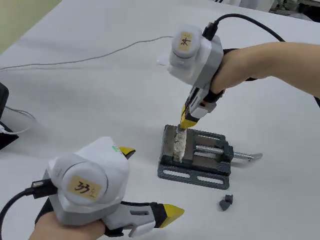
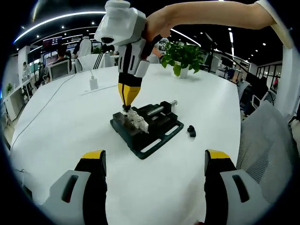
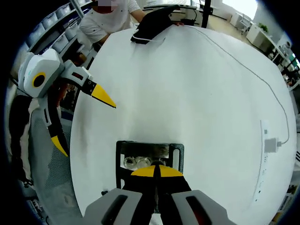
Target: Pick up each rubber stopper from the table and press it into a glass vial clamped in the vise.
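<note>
A black vise (image 1: 210,165) (image 2: 159,131) (image 3: 145,147) stands on the white table and clamps a row of glass vials (image 1: 179,142) (image 2: 139,119) (image 3: 136,162). My right gripper (image 1: 181,128) (image 2: 126,107) (image 3: 154,171) points straight down at the end vial. Its jaws are shut, with a small dark rubber stopper at their tips on the vial's mouth. A loose dark stopper (image 1: 226,202) (image 2: 191,131) lies on the table just off the vise. My left gripper (image 1: 150,181) (image 2: 154,154) (image 3: 82,122) hovers open and empty, a little way from the vise on the side away from its handle.
The vise's screw handle (image 1: 247,156) sticks out toward the right. A thin grey cable (image 1: 100,52) crosses the far table. A black object (image 1: 4,120) sits at the left edge. A potted plant (image 2: 180,56) and a chair (image 2: 267,136) stand beyond the table.
</note>
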